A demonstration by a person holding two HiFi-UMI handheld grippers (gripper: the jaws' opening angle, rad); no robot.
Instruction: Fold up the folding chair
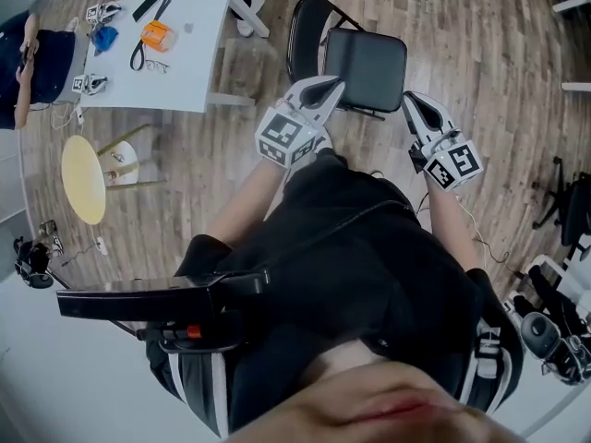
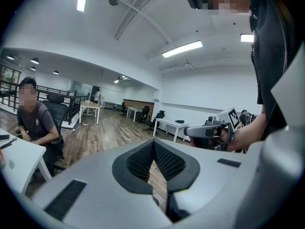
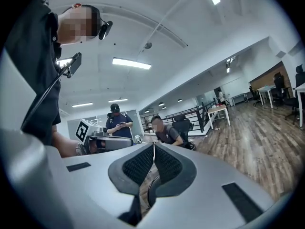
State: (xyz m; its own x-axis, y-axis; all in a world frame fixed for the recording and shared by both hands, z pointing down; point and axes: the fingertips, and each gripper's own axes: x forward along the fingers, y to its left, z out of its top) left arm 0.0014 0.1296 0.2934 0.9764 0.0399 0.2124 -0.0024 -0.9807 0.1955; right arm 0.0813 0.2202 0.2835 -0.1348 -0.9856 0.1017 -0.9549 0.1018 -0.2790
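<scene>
Black folding chair (image 1: 365, 63), head view: stands unfolded on the wood floor (image 1: 480, 53). The left hand-held gripper (image 1: 334, 85) is at the chair's near left seat corner and the right hand-held gripper (image 1: 410, 101) at its near right corner; whether either touches the chair cannot be told. A white table (image 1: 199, 63) stands to the left of the chair.
Left gripper view: jaws closed together, nothing between them.
Right gripper view: jaws closed together, also empty.
</scene>
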